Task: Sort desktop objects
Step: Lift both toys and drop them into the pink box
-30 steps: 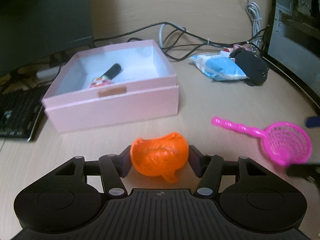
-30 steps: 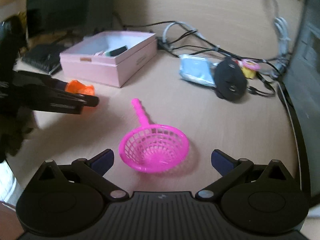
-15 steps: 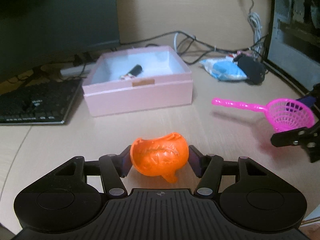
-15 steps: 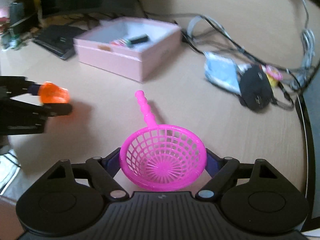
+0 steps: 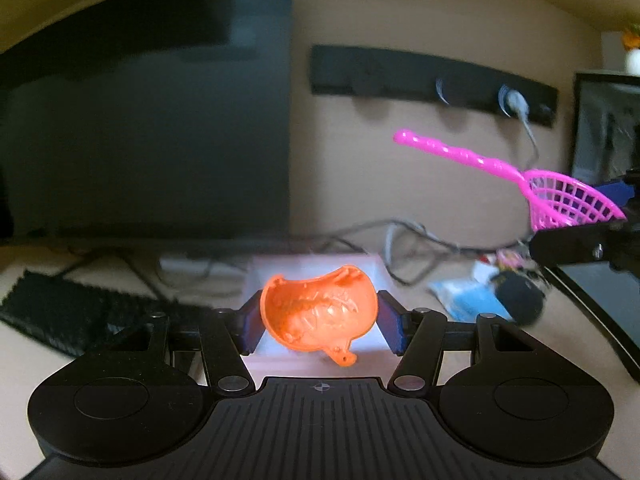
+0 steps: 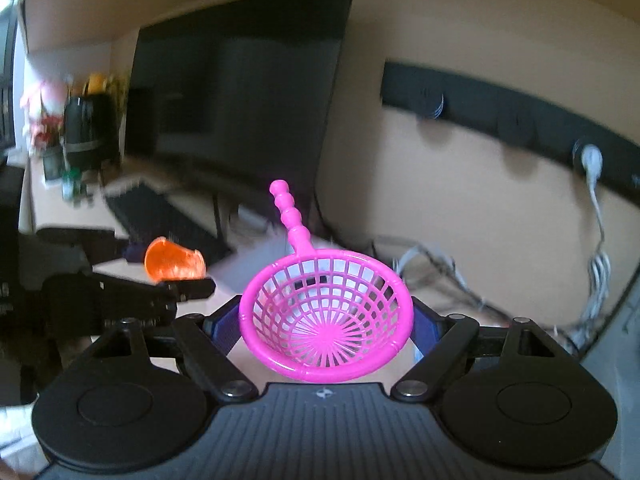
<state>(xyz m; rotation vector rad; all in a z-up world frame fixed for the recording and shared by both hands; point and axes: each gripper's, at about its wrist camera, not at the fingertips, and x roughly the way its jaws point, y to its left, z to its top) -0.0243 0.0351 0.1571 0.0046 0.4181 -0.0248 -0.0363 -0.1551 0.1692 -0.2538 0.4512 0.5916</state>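
No brand, label or readable writing shows on any object in either wrist view; motion blur softens the background. Left gripper (image 5: pixel 319 322), clenched on the orange shell-shaped toy (image 5: pixel 319 314), both blue pads pressed against its sides, hollow face toward the camera; the same toy (image 6: pixel 174 265) appears at left in the right wrist view, clear of the desk. Right gripper (image 6: pixel 326 322), grasping the pink toy strainer (image 6: pixel 326 320) by the rim of its basket, handle pointing away and upward; its jaws closed in from wide open onto the basket during the past second, then held; seen from the left wrist view the strainer (image 5: pixel 568 204) hangs in the air at right, handle slanting up to the left. Compared with a second ago, when the strainer lay on the desk and the orange toy sat low above it, both items are now raised well above the desk (image 5: pixel 24 360), and the dark monitor (image 5: pixel 160 132) and wall fill the views. Pink box (image 5: pixel 316 264), largely hidden behind the orange toy and blurred, contents not discernible now; keyboard (image 5: pixel 60 312) at left; blue packet (image 5: pixel 468 300) and black mouse (image 5: pixel 520 302) at right, beside tangled cables (image 5: pixel 400 232).
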